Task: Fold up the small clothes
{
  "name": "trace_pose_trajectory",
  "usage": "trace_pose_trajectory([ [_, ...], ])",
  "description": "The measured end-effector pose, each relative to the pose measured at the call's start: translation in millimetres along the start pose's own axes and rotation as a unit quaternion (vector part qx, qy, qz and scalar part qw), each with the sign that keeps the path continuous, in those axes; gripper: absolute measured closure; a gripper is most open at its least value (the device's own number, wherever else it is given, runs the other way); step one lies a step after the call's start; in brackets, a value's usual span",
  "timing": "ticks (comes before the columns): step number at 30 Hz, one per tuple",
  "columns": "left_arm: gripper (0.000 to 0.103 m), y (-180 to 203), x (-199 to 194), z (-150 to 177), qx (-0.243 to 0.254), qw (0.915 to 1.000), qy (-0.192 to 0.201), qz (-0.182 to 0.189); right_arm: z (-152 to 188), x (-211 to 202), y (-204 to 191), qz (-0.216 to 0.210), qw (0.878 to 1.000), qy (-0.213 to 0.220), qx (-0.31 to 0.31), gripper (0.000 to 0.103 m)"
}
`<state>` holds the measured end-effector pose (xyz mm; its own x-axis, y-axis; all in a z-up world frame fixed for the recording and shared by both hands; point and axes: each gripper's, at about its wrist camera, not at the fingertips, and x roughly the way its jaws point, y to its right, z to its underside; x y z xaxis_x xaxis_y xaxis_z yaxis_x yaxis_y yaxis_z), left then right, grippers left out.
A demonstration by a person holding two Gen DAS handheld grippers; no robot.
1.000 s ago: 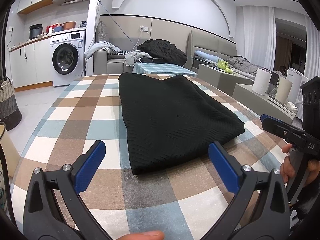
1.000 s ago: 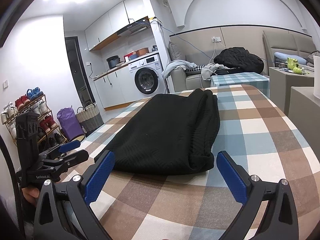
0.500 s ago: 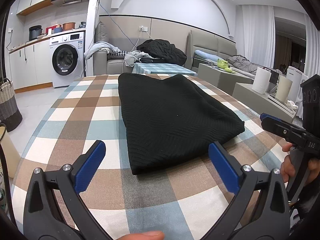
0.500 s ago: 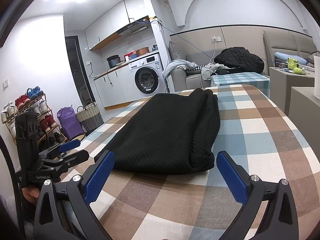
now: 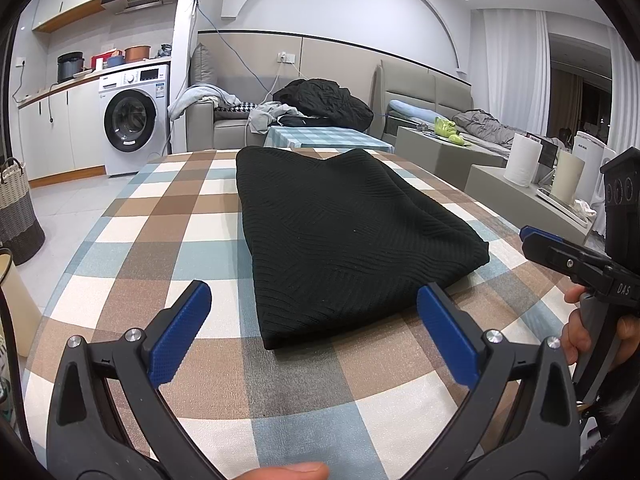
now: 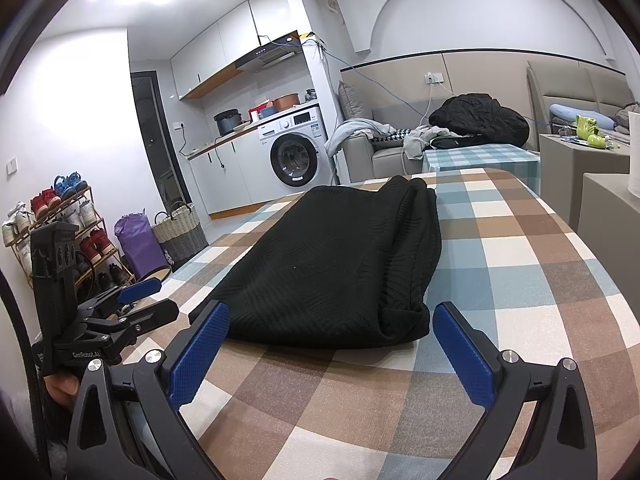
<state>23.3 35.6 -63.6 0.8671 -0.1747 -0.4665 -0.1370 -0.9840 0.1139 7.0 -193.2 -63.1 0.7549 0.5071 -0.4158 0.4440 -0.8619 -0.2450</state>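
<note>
My left gripper (image 5: 314, 336) hovers with its blue pads spread wide and holding nothing, just short of the near edge of the black knitted garment (image 5: 344, 232), which lies folded flat on the checked tablecloth (image 5: 168, 236). My right gripper (image 6: 330, 344) is equally wide and empty, aimed at the garment's near right corner.

One black garment (image 5: 344, 236) lies at the centre of the frame on one checked table (image 5: 168, 248), with two grippers, the left (image 5: 314, 334) at the bottom of its own view and the right (image 6: 330, 350) likewise. Behind stand one washer (image 5: 134, 118) at upper left, one sofa (image 5: 224, 128), one black heap (image 5: 324, 98), two white rolls (image 5: 524, 160) at right. The right view's left edge adds one shoe rack (image 6: 60, 236), one purple bag (image 6: 136, 242) and one basket (image 6: 178, 232).
</note>
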Motion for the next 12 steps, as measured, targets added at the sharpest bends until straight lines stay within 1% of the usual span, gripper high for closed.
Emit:
trace_pose_trajectory([
  [12,0.001,-0.3,0.1,-0.5,0.002,1.0,0.0,0.001,0.2,3.4,4.7,-0.005,1.0,-0.008,0.001,0.0],
])
